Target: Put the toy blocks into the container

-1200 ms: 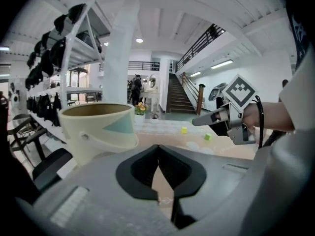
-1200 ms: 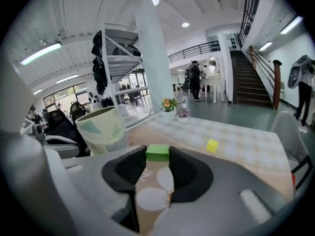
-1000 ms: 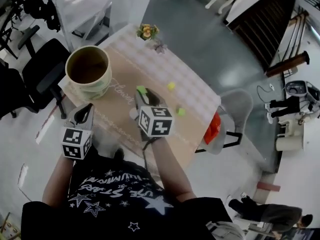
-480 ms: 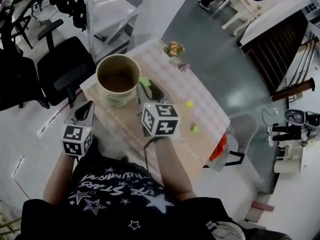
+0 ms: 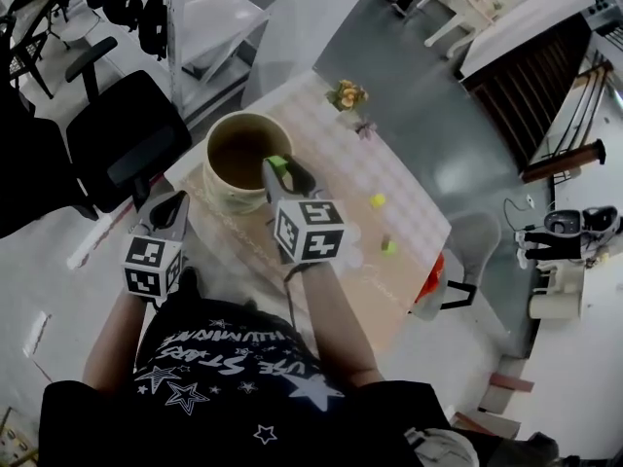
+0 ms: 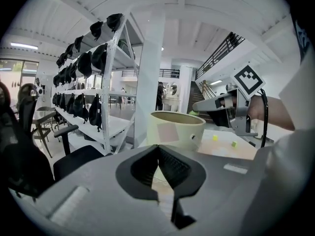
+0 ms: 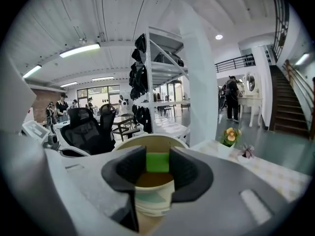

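Slightly downtilted, right tongs [image 5: 276, 169] grip a green block [image 7: 157, 162] above the container [image 7: 152, 201].

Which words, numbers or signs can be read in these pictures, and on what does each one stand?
"STARS": white print, seen upside down, on the person's dark T-shirt; its other line is too blurred.
Black-and-white square markers on the white cubes: patterns only, no letters.
Pale round container: its pinkish label is too blurred to read.

Right claw [image 5: 279, 167] held forward, tilted slightly down, jaws clamped on a green block [image 7: 158, 162], left claw [image 5: 176, 202] nearer the body, jaws together and empty, both forearms outstretched
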Action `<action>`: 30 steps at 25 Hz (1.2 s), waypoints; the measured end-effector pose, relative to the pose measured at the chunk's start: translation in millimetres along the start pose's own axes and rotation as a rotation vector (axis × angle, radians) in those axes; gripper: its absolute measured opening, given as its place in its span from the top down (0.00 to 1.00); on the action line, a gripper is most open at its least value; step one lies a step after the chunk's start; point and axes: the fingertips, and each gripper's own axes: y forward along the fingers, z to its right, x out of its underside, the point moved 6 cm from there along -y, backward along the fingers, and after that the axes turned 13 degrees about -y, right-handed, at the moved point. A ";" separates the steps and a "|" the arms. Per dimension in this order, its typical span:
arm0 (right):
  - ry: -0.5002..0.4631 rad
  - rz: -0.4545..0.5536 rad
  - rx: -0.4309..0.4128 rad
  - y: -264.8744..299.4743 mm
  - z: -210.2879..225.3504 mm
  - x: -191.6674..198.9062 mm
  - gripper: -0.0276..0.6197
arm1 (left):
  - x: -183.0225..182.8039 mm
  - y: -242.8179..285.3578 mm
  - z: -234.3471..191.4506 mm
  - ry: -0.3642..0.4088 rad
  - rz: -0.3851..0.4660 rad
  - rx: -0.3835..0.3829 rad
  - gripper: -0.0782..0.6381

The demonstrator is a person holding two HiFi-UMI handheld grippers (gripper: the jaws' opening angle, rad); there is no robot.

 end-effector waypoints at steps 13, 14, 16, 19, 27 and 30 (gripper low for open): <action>0.048 0.019 0.055 -21.4 8.1 15.1 0.66 | 13.8 7.5 14.3 0.010 -0.040 0.064 0.88; 0.059 0.034 0.057 -26.3 10.5 16.8 0.66 | 15.6 7.9 18.6 0.015 -0.045 0.071 0.88; 0.073 0.047 0.068 -36.7 16.3 22.3 0.66 | 18.8 9.4 29.0 0.024 -0.056 0.086 0.88; 0.090 0.037 0.091 -54.7 28.1 35.3 0.66 | 23.0 11.7 49.3 0.043 -0.072 0.108 0.88; 0.145 -0.027 0.224 -124.1 83.6 95.6 0.66 | 42.3 32.6 125.0 0.106 -0.116 0.205 0.88; 0.171 -0.049 0.276 -152.9 105.8 120.9 0.66 | 50.0 41.5 151.6 0.136 -0.131 0.237 0.88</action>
